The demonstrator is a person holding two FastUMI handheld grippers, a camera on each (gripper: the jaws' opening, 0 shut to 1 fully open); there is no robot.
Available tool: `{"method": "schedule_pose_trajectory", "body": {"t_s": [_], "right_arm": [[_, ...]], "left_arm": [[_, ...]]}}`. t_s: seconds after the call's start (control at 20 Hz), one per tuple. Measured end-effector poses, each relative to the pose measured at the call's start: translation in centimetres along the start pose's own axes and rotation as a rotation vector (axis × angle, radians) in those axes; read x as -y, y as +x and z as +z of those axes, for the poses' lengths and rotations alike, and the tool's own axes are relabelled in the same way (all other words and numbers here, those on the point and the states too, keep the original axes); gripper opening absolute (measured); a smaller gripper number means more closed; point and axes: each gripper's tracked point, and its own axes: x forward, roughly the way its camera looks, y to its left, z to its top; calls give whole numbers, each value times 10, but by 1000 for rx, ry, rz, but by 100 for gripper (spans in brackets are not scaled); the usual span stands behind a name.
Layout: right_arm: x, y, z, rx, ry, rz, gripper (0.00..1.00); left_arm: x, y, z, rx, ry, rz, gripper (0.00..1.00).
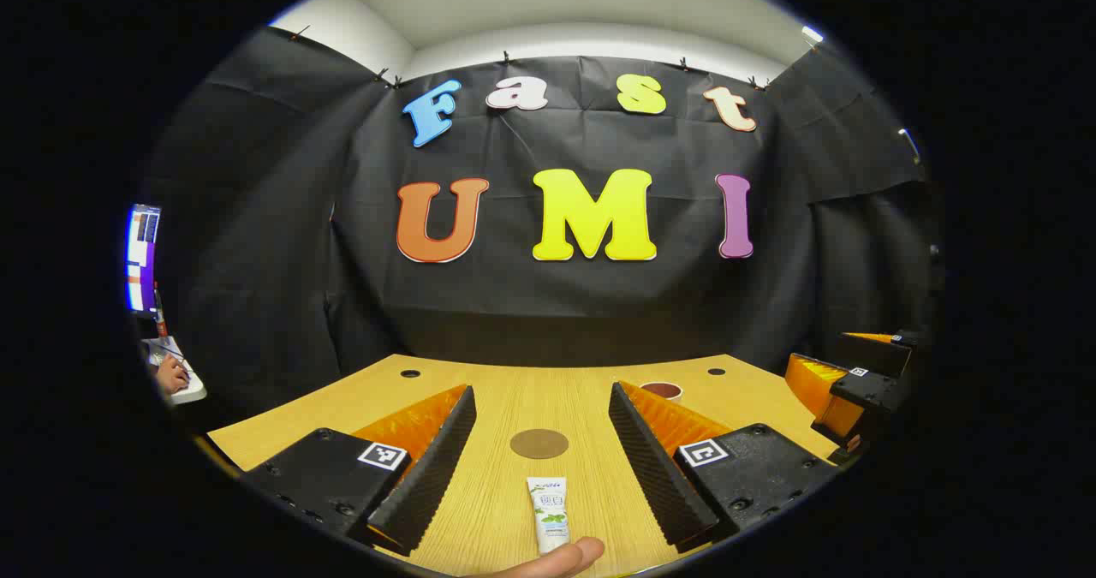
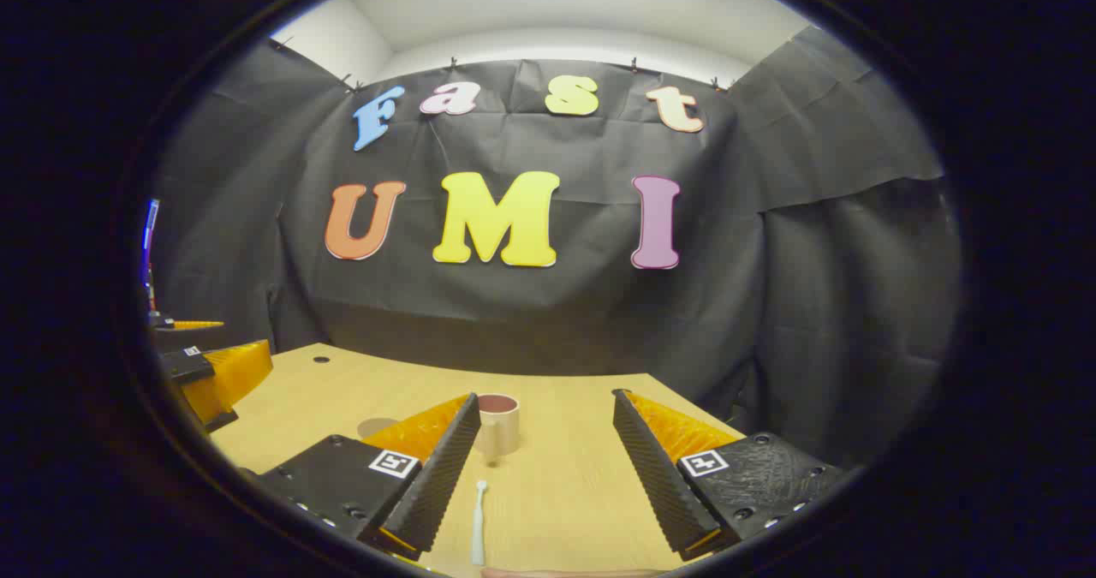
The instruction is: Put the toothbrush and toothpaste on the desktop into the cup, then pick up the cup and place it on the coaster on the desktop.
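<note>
Currently both tongs hover low over a pale wooden surface point(image 1: 514, 398), each spread wide w/ nothing between the jaws.

Left tongs point(image 1: 541, 454): a small white toothpaste tube point(image 1: 549, 514) lies flat on the wood, lined up in the gap, cap end toward the camera. A fingertip point(image 1: 565, 558) shows at the bottom edge, touching or just beside the tube's near end. Past the tube sits a round brown coaster point(image 1: 539, 443); farther back, partly behind the right-hand finger, the rim of the cup point(image 1: 660, 389).

Right tongs point(image 2: 543, 458): a slim pale toothbrush point(image 2: 478, 522) lies flat, head pointing away, just beside the left-hand finger. Beyond it the tan cup point(image 2: 497, 424) stands upright and looks empty.

Handling, as a guess: the tube is light, soft and squashy, so pinch gently across its middle or near the stiffer cap. Toothbrush is light, stiff, thin and smooth; grab mid-handle, low to the wood. Cup looks rigid, light.

Left gripper view gives the tube and full coaster; right gripper view gives the brush and whole cup, w/ just a sliver of coaster point(image 2: 374, 426). Each view also catches the other tongs off to one side.
</note>
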Motion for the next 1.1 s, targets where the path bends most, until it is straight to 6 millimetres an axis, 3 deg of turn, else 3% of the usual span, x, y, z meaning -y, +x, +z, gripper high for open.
{"method": "schedule_pose_trajectory", "body": {"t_s": [0.85, 1.1], "right_arm": [[-3, 4, -17, -39, -3, 11, 97], [-6, 16, -44, -103, -4, 13, 96]], "left_arm": [[-18, 5, -24, -47, -5, 38, 99], [-21, 7, -33, -63, 6, 50, 99]]}}
